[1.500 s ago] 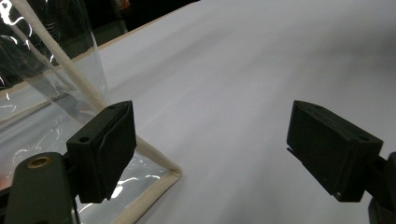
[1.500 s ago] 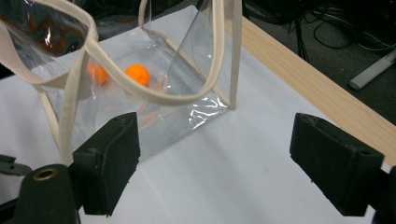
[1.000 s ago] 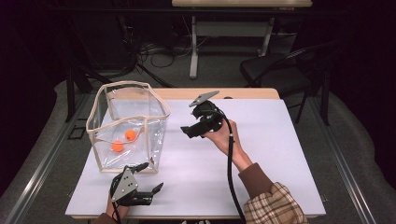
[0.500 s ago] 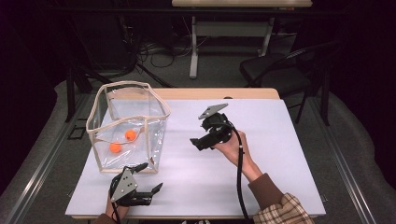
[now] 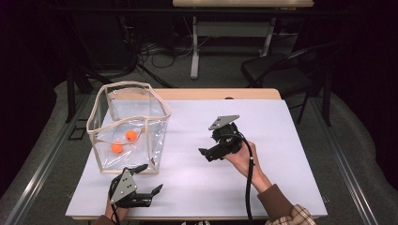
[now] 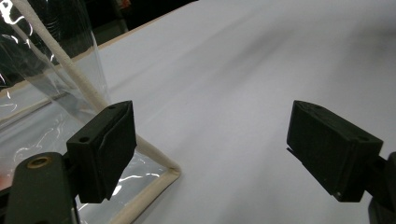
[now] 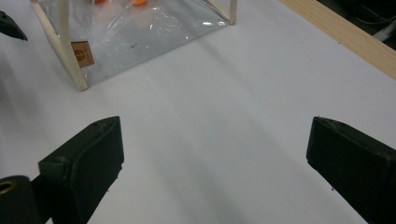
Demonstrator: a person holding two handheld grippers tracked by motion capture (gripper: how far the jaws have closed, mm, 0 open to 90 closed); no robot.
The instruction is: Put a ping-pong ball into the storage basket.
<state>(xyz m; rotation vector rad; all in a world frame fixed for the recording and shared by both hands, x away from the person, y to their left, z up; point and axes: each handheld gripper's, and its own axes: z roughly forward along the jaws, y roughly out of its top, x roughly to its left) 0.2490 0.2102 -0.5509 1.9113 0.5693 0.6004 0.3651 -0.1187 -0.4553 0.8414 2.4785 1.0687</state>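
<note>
High view had my right gripper (image 5: 202, 154) at mid-table, about four o'clock from the clear bag (image 5: 157, 136); its jaws had just been opening and stood wide with nothing between them. Two orange balls (image 5: 123, 141) already lay on the bag's floor, so I judged that dropping them in was done, with little left beyond drawing my hands clear, as I spotted no other ball on the white table (image 5: 281, 140). My left gripper (image 5: 149, 182) sat at six o'clock of the bag by the near edge, jaws spread and empty, one of them just beside the bag's cream-trimmed bottom corner (image 6: 170, 173). Crinkled plastic and glare blurred the balls, and the right gripper view cut them off at its top edge.
</note>
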